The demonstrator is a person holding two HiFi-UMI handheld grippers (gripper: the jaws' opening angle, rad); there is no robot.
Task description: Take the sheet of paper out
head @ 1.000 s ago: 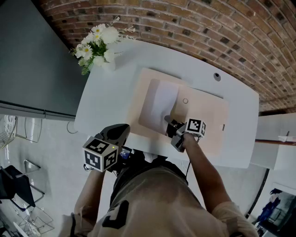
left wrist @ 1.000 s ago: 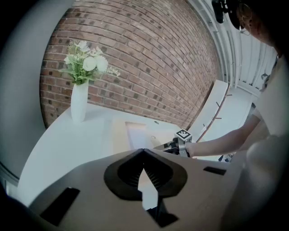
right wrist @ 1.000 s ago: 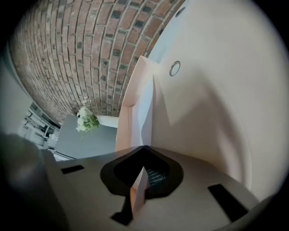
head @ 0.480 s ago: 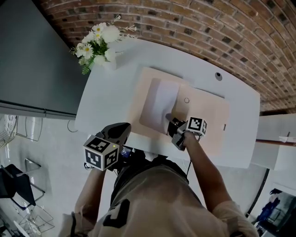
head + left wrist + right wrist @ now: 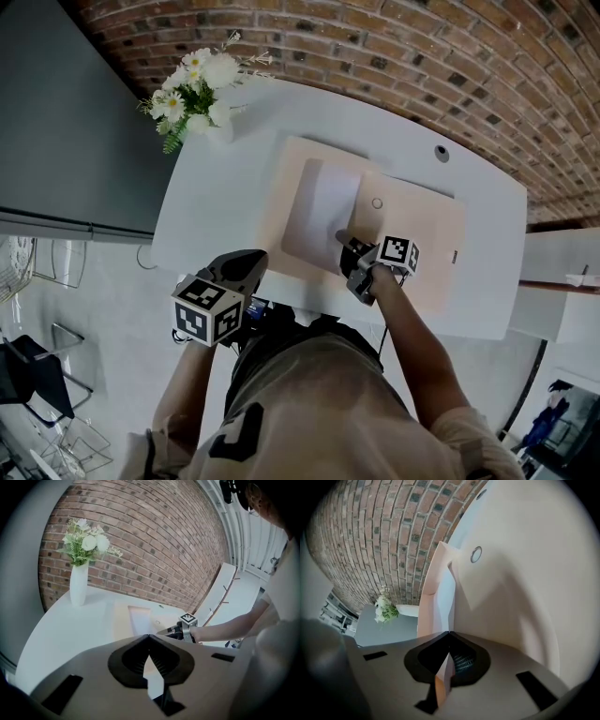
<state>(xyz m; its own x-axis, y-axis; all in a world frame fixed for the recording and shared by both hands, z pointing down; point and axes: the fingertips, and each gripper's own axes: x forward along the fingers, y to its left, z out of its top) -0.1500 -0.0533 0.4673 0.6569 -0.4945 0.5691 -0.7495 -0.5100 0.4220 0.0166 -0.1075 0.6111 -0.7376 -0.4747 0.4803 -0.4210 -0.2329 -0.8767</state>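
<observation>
Hardly anything has shifted in the last second: the left tongs [image 5: 253, 259] have drifted a touch to the right, and the right tongs [image 5: 341, 238] stay at the same spot on the folder [image 5: 277, 202].

Nearest, in the head view, is the person's torso with both forearms reaching forward. The left tongs hang just off the near edge of the white tabletop [image 5: 216, 206], with their marker cube [image 5: 206, 314] behind them. Their own view shows the tips pressed together with nothing between them.

Further forward, the right tongs lie over the near middle of the beige folder, with their marker cube [image 5: 397, 255] at the person's hand. In the right gripper view these tongs [image 5: 449, 633] are clenched on a thin pale edge, which appears to be the left edge of the folder's flap [image 5: 511, 583].

The flap carries a small round snap [image 5: 476, 553] and covers the folder's right part. The sheet of paper [image 5: 323, 211] lies white and flat on the folder's left part. Its right edge is tucked under the flap, so it is still inside.

Beyond the folder, at the far left corner of the tabletop, stands a white vase of white flowers [image 5: 197, 89]. A small dark round fitting [image 5: 441, 155] sits near the tabletop's far right edge. A red brick wall [image 5: 422, 56] runs behind everything.
</observation>
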